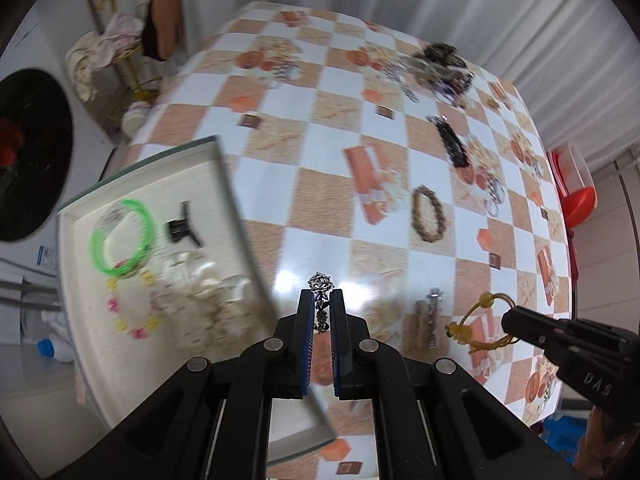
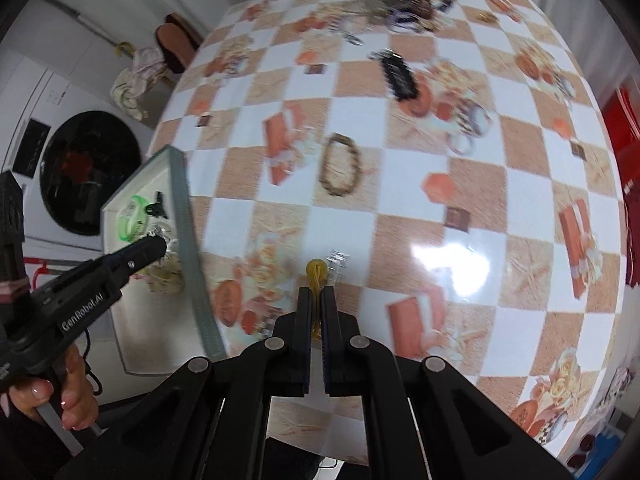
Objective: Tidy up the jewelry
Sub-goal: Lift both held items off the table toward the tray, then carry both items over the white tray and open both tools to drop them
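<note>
The left hand-held gripper (image 1: 321, 300) is pinched tight on a dark metal chain (image 1: 321, 294), whose ornate end pokes out above the tips. The right hand-held gripper (image 2: 316, 294) is clamped on a yellow cord bracelet (image 2: 317, 276) (its bead sits just past the tips). Both hang over the checkered tabletop (image 1: 320, 152). The white tray (image 1: 216, 168) lies at the tabletop's left edge, already carrying a green bangle (image 1: 124, 236) and a black hair clip (image 1: 182, 226). A braided bracelet (image 1: 429, 214) lies mid-tabletop with bare cloth around it, and a jewelry heap (image 1: 440, 68) sits near the far edge.
</note>
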`<state>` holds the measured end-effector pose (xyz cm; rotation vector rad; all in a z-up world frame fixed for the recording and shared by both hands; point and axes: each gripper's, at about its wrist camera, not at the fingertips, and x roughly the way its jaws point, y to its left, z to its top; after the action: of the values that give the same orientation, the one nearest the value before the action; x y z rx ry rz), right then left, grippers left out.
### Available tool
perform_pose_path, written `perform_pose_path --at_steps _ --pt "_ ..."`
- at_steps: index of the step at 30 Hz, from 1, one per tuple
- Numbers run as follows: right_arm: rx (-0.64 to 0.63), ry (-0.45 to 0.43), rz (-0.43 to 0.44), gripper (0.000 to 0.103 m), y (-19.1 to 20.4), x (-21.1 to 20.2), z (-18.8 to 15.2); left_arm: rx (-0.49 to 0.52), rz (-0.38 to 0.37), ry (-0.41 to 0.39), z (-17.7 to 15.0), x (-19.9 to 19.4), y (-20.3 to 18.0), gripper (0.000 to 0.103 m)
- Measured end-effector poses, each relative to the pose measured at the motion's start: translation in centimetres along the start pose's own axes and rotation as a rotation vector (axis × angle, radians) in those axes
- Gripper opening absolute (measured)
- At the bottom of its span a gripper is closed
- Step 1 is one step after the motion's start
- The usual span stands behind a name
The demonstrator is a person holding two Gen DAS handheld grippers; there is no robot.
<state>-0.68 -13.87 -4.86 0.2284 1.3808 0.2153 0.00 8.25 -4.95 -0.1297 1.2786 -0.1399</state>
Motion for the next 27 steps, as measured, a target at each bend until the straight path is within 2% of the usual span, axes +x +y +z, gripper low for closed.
perform_pose_path --at_steps 16,22,27 --pt "-0.223 0.024 0.118 0.004 13.0 2.3 2.1 -0.188 0.095 -0.072 -1.9 -3.3 11.9 0.012" --pt "-0.276 0.03 0.149 0.004 16.9 3.9 3.2 -0.215 0.106 -0.102 -0.7 -3.2 14.8 0.012" --pt "-0.291 0.011 0.172 0.004 19.4 5.4 5.5 -0.217 0.099 -0.125 1.3 -2.2 15.9 0.012"
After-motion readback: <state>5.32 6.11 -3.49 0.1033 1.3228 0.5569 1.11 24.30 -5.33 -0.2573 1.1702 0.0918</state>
